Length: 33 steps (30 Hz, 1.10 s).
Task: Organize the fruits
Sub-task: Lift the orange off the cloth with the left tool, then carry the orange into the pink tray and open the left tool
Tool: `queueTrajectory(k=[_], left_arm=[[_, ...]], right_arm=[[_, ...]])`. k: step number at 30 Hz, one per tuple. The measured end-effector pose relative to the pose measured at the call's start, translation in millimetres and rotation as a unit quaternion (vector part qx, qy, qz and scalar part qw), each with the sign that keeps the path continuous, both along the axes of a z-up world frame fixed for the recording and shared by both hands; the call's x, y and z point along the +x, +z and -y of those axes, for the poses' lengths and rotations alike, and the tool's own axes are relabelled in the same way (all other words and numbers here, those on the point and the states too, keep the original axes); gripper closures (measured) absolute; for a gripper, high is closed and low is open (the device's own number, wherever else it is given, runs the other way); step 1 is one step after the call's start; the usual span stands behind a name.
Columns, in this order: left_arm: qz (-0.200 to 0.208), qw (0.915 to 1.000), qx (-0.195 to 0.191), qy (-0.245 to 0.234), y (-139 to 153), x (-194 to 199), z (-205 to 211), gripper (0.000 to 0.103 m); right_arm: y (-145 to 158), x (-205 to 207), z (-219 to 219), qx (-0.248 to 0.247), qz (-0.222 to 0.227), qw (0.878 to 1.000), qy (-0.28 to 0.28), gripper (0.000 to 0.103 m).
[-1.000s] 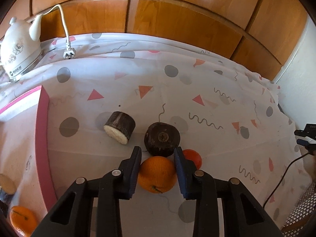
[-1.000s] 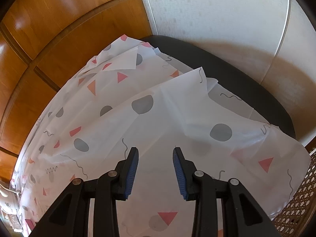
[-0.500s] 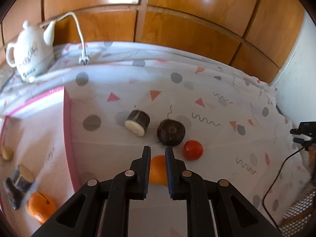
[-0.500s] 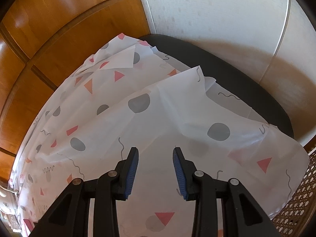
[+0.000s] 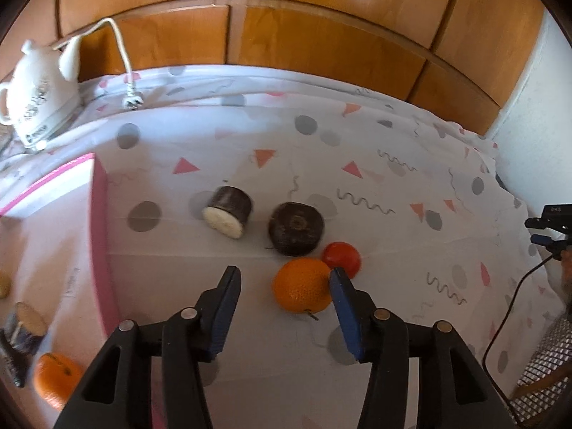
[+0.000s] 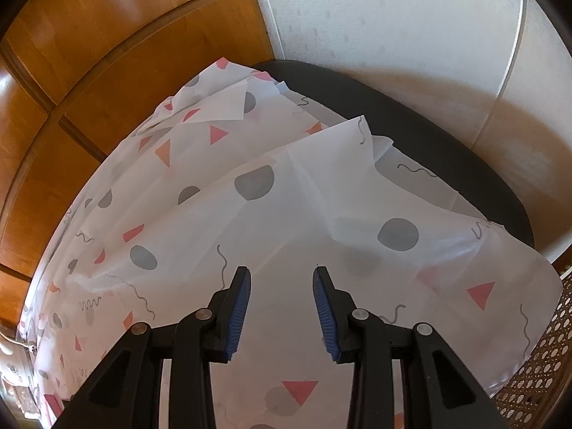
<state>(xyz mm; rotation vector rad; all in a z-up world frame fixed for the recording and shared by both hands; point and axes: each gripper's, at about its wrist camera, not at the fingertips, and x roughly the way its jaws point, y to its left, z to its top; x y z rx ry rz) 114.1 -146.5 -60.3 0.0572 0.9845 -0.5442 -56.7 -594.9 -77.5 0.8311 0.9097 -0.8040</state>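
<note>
Left gripper [image 5: 284, 274] jaws just been opening, gripping nothing; orange [image 5: 302, 290] sitting betw. them by the right pad. Tomato [image 5: 341, 258] crowding at 1 o'clock, dark root chunk [image 5: 296, 232] at 12, pink tray [image 5: 102, 221] at 9. Right gripper [image 6: 281, 276] jaws part open, empty, over tabletop cloth [image 6: 286, 207].

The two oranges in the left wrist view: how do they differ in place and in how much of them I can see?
The orange on the cloth lies on the patterned tablecloth, between the open left gripper's fingers. The orange in the tray lies inside the pink-rimmed tray, far from the gripper. The first shows whole; the picture's edge cuts the second. Both look alike in colour and seem similar in size.
</note>
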Motion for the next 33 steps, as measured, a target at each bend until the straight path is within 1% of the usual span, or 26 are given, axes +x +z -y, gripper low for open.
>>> queueTrajectory(k=[1, 2, 5, 7, 10, 13, 15, 17, 19, 20, 21, 25, 26, 28, 30, 33], left_arm=[[-0.001, 1.0, -0.003, -0.009, 0, 0, 3, 0.063], [0.0, 0.9998, -0.005, -0.019, -1, -1, 7, 0.07], [0.014, 0.9995, 0.005, -0.026, 1, -6, 14, 0.071], [0.01, 0.9997, 0.0, -0.022, 3, -7, 9, 0.072], [0.021, 0.9997, -0.009, -0.009, 14, -12, -4, 0.072], [0.034, 0.9991, -0.019, 0.017, 30, -13, -28, 0.072], [0.052, 0.9974, -0.022, 0.044, 43, -13, -50, 0.072], [0.069, 0.9941, -0.023, 0.081, 54, -9, -77, 0.072], [0.079, 0.9901, -0.018, 0.115, 58, -3, -101, 0.072], [0.08, 0.9866, -0.016, 0.141, 58, 3, -118, 0.074], [0.08, 0.9845, -0.015, 0.156, 58, 7, -127, 0.082], [0.072, 0.9703, -0.015, 0.23, 53, 27, -176, 0.083], [0.071, 0.9687, -0.014, 0.237, 51, 29, -184, 0.083], [0.067, 0.9641, -0.003, 0.257, 46, 34, -197, 0.083], [0.062, 0.9616, -0.007, 0.267, 43, 34, -207, 0.083], [0.066, 0.9586, -0.002, 0.277, 42, 30, -214, 0.083]], right_arm=[[0, -1, 1, 0.0, 0.0, 1.0, -0.003, 0.067], [1, -1, 1, -0.001, 0.0, 1.0, -0.006, 0.067], [1, -3, 2, -0.003, -0.001, 1.0, -0.011, 0.067], [1, -2, 2, -0.003, -0.002, 1.0, -0.009, 0.067], [2, -1, 1, -0.003, -0.001, 1.0, -0.007, 0.067], [4, 1, 0, -0.008, 0.001, 1.0, 0.001, 0.067], [4, 2, -2, -0.008, 0.001, 1.0, 0.007, 0.067], [4, 4, -3, -0.01, -0.001, 1.0, 0.011, 0.067], [4, 5, -4, -0.011, -0.002, 1.0, 0.017, 0.067], [4, 7, -6, -0.012, -0.002, 1.0, 0.02, 0.067], [4, 8, -7, -0.014, -0.005, 1.0, 0.025, 0.067], [5, 11, -11, -0.021, -0.01, 0.999, 0.034, 0.067], [5, 11, -12, -0.023, -0.011, 0.999, 0.034, 0.067], [4, 10, -13, -0.022, -0.012, 0.999, 0.035, 0.067], [4, 11, -14, -0.021, -0.014, 0.999, 0.037, 0.067], [3, 11, -15, -0.022, -0.017, 0.999, 0.037, 0.067]])
